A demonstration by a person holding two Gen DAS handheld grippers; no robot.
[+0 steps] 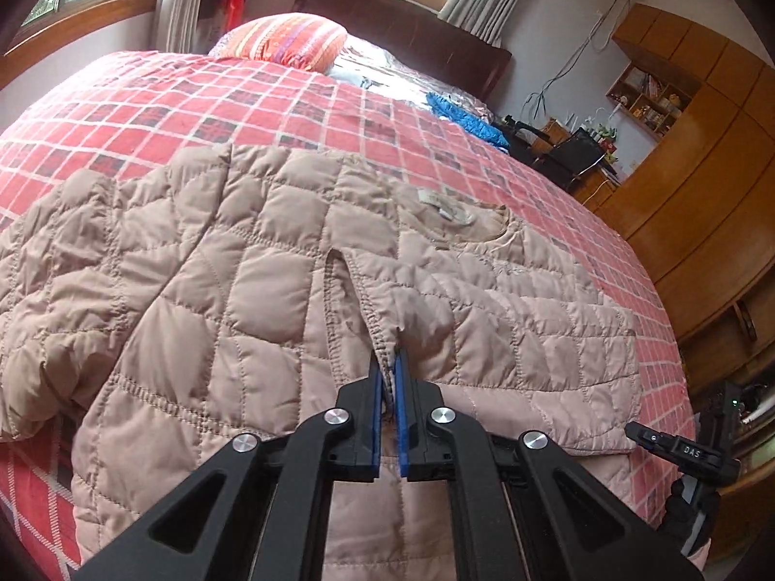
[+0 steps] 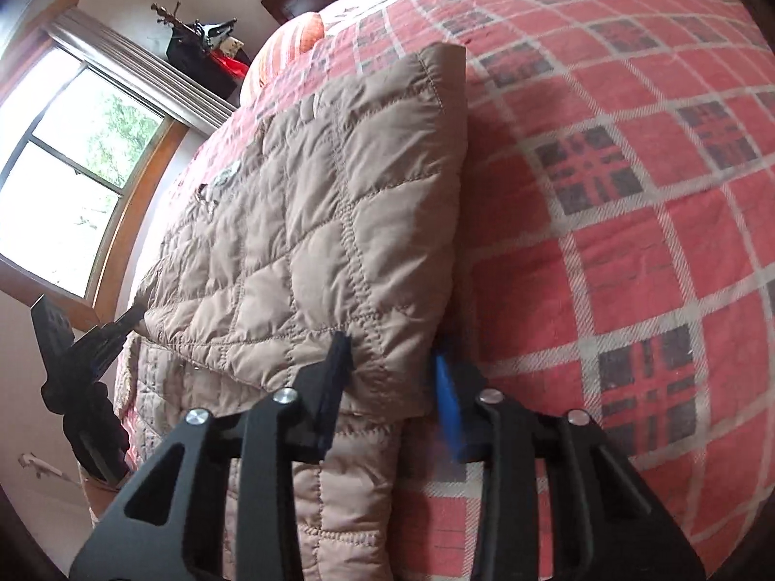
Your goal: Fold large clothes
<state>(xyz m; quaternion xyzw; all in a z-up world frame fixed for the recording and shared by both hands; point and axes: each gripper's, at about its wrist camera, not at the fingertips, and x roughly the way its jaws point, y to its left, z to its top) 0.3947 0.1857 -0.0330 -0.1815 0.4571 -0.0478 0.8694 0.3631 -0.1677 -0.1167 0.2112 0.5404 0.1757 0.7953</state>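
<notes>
Beige quilted jacket (image 1: pixel 271 261), partly folded, pinched by left claw (image 1: pixel 389 363)

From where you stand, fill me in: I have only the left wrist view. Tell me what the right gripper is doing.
Observer: The right gripper straddles a folded edge of the jacket, jaws apart.
Operator: Say whether it has clamped.
Observer: No. The blue pad stands clear of the fabric.
Operator: Report what lies beside that edge.
Observer: Bare plaid bedspread, nothing on it there.
</notes>
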